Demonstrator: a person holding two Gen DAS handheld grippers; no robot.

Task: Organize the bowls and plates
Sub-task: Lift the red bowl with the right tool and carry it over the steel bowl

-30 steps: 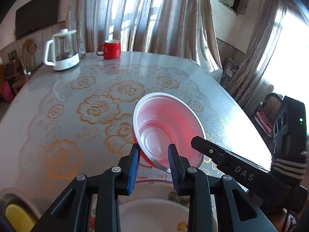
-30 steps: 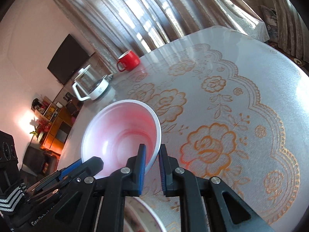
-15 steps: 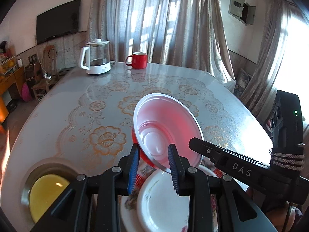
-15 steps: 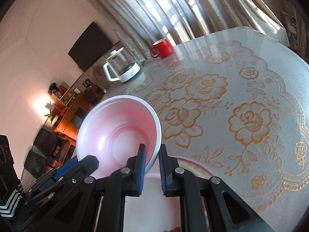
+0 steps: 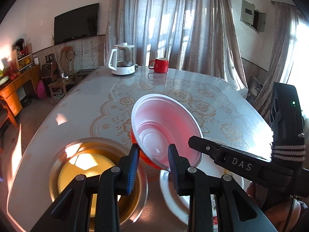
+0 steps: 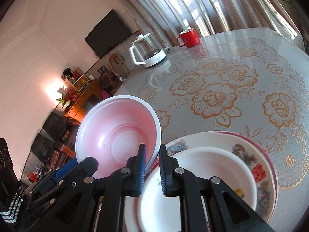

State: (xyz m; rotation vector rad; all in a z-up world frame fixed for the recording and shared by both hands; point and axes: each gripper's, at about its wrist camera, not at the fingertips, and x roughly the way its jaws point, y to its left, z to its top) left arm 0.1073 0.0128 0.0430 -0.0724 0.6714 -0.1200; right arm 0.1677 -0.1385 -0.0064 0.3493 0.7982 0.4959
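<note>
A red plastic bowl with a white inside [image 5: 164,129] hangs tilted in the air above the table. My left gripper [image 5: 153,160] is shut on its near rim. My right gripper [image 6: 151,158] is shut on the rim at the other side of the same bowl [image 6: 117,135]; it shows in the left wrist view as a black arm [image 5: 231,160]. Below the bowl lies a white plate [image 6: 202,176] stacked on a patterned plate [image 6: 256,166]. To the left stands a steel bowl with a yellow inside [image 5: 81,166].
A glass kettle [image 5: 122,61] and a red mug [image 5: 159,64] stand at the far end of the table [image 5: 193,89] with its floral cover. Curtains hang behind. A wooden cabinet [image 5: 13,92] and chairs are off the table's left side.
Both grippers have lifted the red bowl and drawn it back toward the near edge. The stacked plates and the steel bowl have come into view below it.
</note>
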